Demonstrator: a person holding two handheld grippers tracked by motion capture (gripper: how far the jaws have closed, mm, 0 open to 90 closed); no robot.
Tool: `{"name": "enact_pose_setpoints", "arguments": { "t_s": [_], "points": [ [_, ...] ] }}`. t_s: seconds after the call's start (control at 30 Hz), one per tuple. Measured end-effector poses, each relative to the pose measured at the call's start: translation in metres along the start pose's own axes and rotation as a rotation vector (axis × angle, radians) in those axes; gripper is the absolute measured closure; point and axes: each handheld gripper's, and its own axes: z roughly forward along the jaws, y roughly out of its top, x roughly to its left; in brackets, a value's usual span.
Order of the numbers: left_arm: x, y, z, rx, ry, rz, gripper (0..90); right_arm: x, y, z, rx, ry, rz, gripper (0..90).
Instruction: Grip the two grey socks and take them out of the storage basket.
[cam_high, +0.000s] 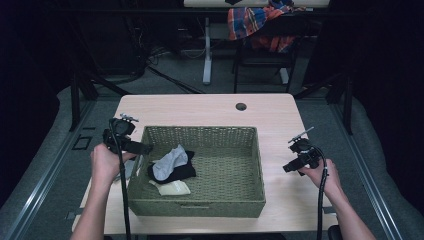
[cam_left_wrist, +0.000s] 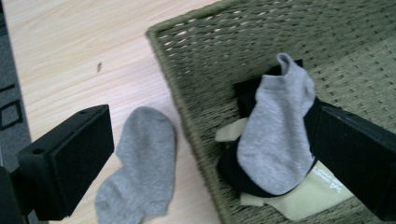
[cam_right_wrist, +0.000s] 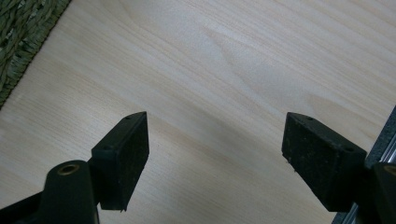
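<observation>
Pale wood surface (cam_high: 210, 107) carries it all, with a woven green basket (cam_high: 220, 135) sitting square in the middle. Inside, at its left end, a grey sock (cam_left_wrist: 275, 126) lies draped over a black sock (cam_high: 181, 172), and a cream sock (cam_left_wrist: 308, 198) pokes out underneath. Another grey sock (cam_left_wrist: 140, 163) lies flat on the wood just outside the basket's left wall. Left tool (cam_high: 142, 148) hovers at that wall, jaws spread wide, nothing between them. Right tool (cam_right_wrist: 215, 158), well apart on the basket's other side, also gapes wide over bare wood.
</observation>
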Motion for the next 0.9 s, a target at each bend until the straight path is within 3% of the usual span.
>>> {"name": "enact_pose_setpoints", "arguments": {
  "t_s": [0.37,0.53,0.83,0.87,0.9],
  "points": [
    [-0.021,0.007,0.015,0.029,-0.03,0.051,0.0,0.0,0.0,0.0,0.006,0.008,-0.002,22.9],
    [-0.031,0.008,0.03,0.085,-0.053,0.087,0.1,0.0,-0.001,-0.001,0.0,-0.001,-0.001,22.8],
    [-0.048,0.009,0.055,0.143,-0.076,0.124,0.7,0.0,-0.001,-0.001,0.001,-0.005,0.0,22.8],
    [-0.05,0.009,0.058,0.155,-0.083,0.134,2.3,0.0,-0.001,-0.001,0.001,-0.005,-0.001,22.7],
    [-0.052,0.008,0.061,0.167,-0.093,0.141,9.8,0.0,-0.001,-0.001,-0.001,-0.006,0.0,22.7]
  ]
}}
